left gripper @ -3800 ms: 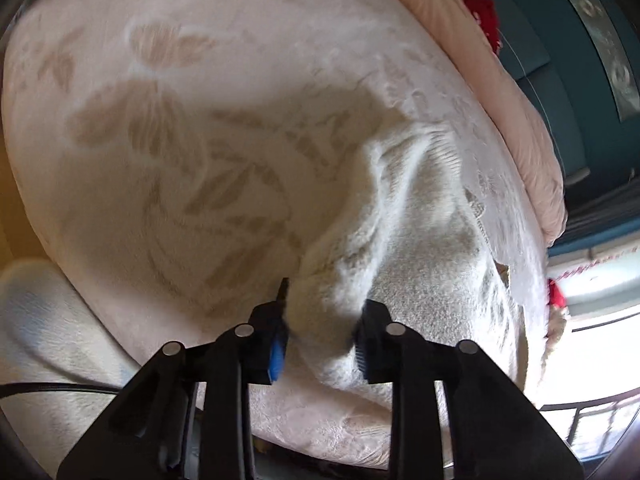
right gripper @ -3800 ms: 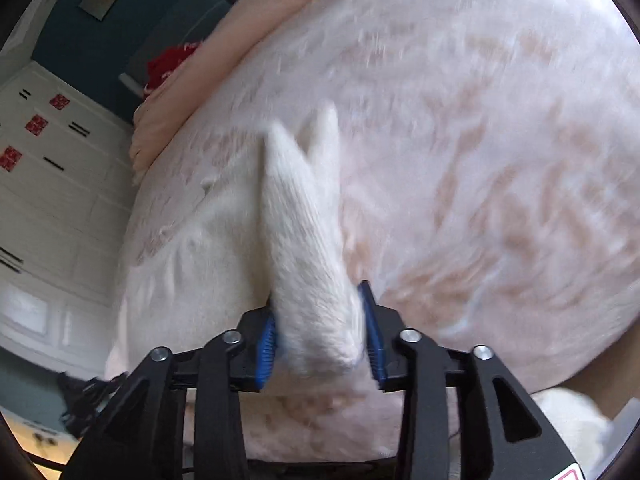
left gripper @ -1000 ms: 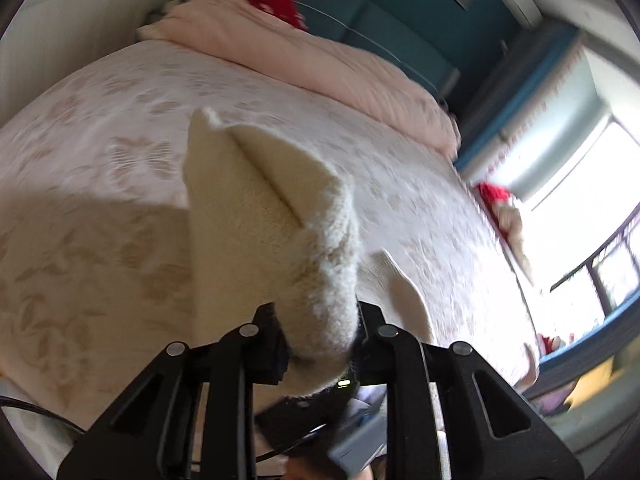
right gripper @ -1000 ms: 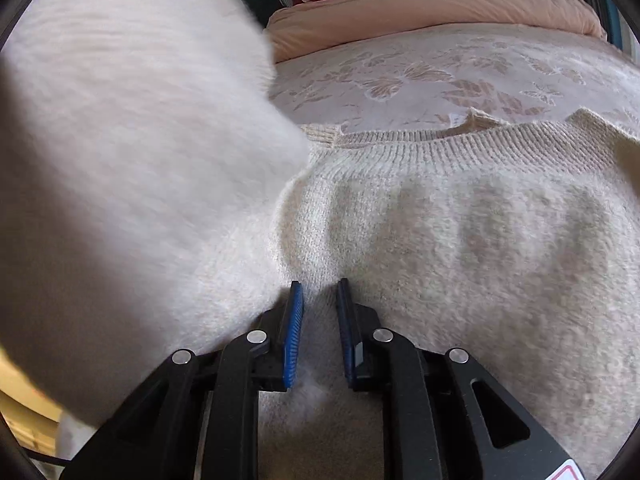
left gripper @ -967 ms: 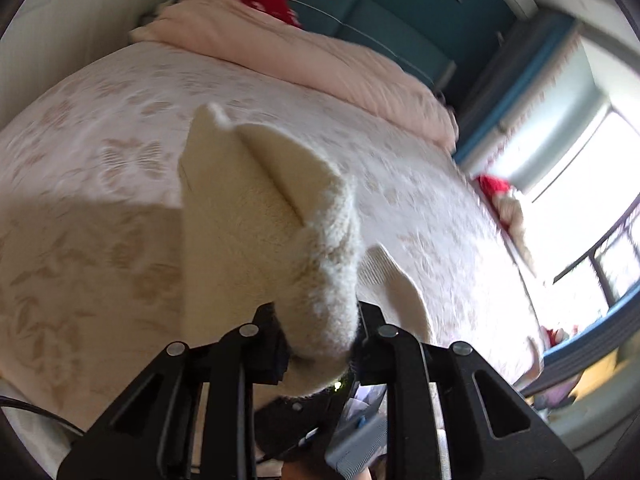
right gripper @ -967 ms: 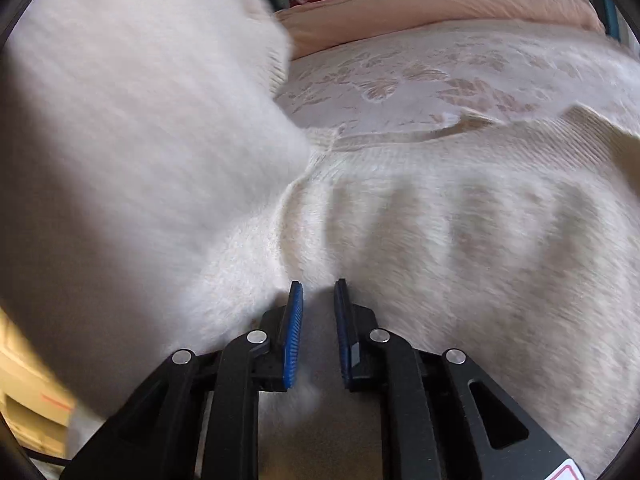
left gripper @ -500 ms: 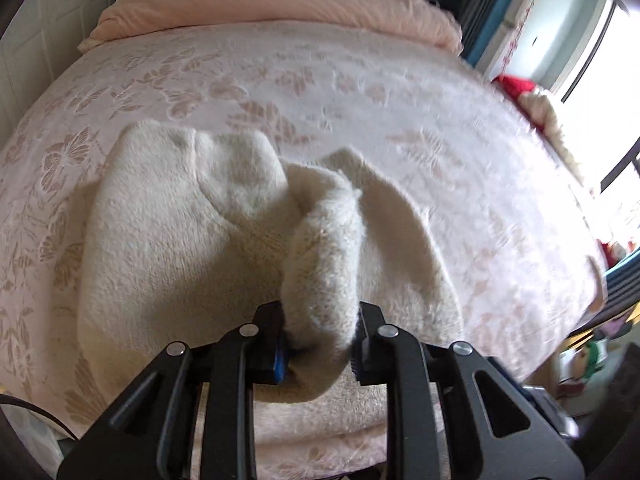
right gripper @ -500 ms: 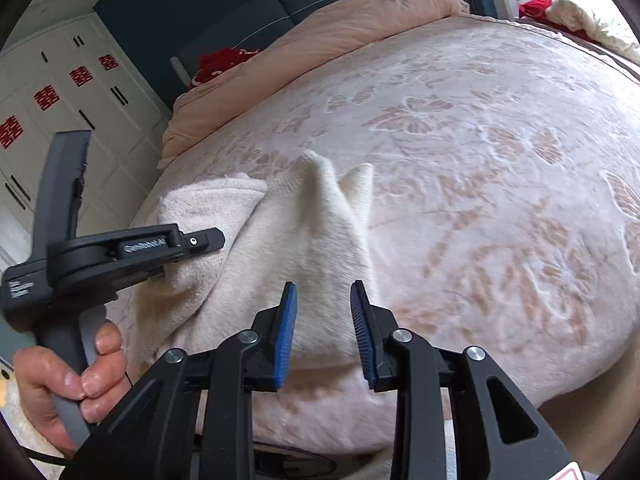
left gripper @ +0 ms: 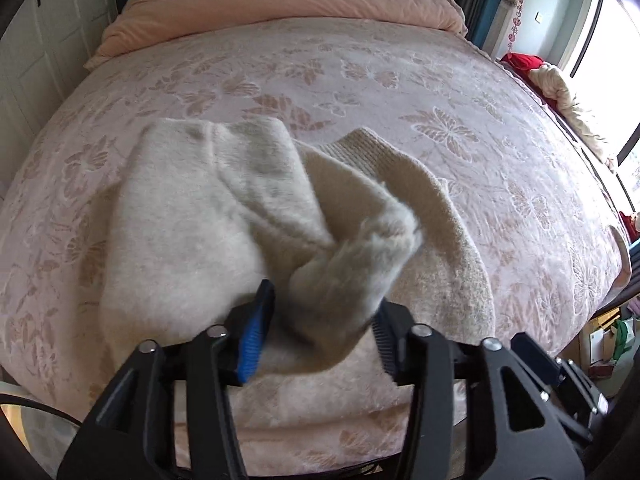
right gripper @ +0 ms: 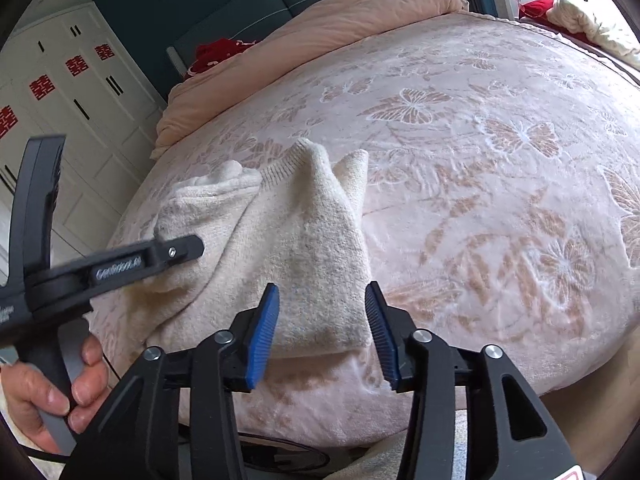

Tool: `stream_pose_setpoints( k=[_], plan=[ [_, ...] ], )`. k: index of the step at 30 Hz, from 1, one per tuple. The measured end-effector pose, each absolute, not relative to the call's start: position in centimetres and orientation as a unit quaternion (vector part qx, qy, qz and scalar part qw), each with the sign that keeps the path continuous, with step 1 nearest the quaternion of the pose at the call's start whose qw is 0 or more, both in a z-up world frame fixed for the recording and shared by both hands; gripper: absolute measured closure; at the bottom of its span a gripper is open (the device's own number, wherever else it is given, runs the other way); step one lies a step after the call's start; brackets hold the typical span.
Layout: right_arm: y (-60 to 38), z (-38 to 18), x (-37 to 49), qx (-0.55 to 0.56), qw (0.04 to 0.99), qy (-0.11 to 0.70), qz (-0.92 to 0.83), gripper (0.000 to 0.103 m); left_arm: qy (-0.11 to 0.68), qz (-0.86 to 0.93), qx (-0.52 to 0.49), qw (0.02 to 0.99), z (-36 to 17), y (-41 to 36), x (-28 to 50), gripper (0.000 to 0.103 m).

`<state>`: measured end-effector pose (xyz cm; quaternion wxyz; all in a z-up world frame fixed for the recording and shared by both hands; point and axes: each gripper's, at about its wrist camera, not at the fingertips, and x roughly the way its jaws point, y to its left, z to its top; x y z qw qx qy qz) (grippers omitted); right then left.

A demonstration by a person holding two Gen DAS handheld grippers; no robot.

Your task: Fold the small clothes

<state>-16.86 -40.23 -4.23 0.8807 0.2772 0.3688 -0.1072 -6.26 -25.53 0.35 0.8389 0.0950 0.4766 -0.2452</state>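
Observation:
A cream fuzzy sweater (left gripper: 192, 232) lies partly folded on the pink bed near its front edge; it also shows in the right wrist view (right gripper: 304, 248). My left gripper (left gripper: 322, 332) is open, its jaws spread, with a bunched sleeve end (left gripper: 352, 276) slumping loose between them. My right gripper (right gripper: 322, 330) is open and empty, just above the sweater's near hem. The left gripper's body, held in a hand (right gripper: 52, 392), shows at the left of the right wrist view.
The bed cover (left gripper: 400, 92) has a butterfly pattern. A peach duvet (left gripper: 280, 0) lies rolled at the head of the bed. White wardrobes (right gripper: 60, 92) stand to the left. A window side with red and cream cloth (left gripper: 560, 92) is at the right.
My left gripper's jaws have opened and the sleeve end has slipped loose, dropping onto the sweater. My right gripper has opened wider and stays just back of the hem.

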Motion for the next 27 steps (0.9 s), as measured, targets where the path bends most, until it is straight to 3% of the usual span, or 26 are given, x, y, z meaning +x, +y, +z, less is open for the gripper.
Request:
stream_pose_setpoints(
  k=[4,7,11,13,18,20,21,22,23,24,27],
  plan=[
    [-39.8,-2.9,-15.9,0.301,0.881,0.356,-0.082,0.048,0.475,-0.251,0.102,0.838,0.9,-23.2,-7.1,0.052],
    [-39.4,-1.4,-14.3,0.304,0.883,0.352,-0.064,0.043,0.47,-0.247,0.107,0.841,1.0,-20.0,-8.0,0.042],
    [-38.0,0.1,-11.5,0.291,0.886,0.359,-0.045,0.036,0.475,-0.222,0.124,0.842,-0.6,-16.2,-8.2,0.041],
    [-37.1,0.3,-10.1,0.282,0.886,0.367,-0.035,0.026,0.489,-0.208,0.12,0.838,-1.8,-14.7,-7.9,0.041],
    [-35.7,-2.7,-5.7,0.3,0.861,0.409,-0.025,0.026,0.517,-0.206,0.06,0.829,-4.1,-12.0,-6.1,0.041],
    [-35.5,-3.8,-4.4,0.31,0.853,0.419,-0.021,0.032,0.517,-0.22,0.05,0.826,-4.8,-11.8,-5.5,0.041],
    [-35.3,-4.3,-3.9,0.316,0.85,0.42,-0.012,0.067,0.52,-0.225,0.049,0.822,-5.3,-11.8,-5.3,0.042],
    [-35.1,-4.7,-3.4,0.324,0.846,0.425,-0.002,0.078,0.524,-0.234,0.047,0.818,-5.8,-11.9,-5.0,0.054],
    [-35.2,-4.3,-3.2,0.33,0.846,0.419,0.0,0.079,0.534,-0.244,0.039,0.808,-6.2,-11.9,-4.7,0.066],
    [-35.5,-3.1,-3.7,0.338,0.856,0.39,0.006,0.081,0.542,-0.254,0.026,0.801,-6.3,-11.8,-4.5,0.071],
    [-37.2,2.5,-7.6,0.351,0.892,0.283,0.024,0.083,0.539,-0.271,0.01,0.798,-5.1,-11.7,-4.4,0.079]
  ],
)
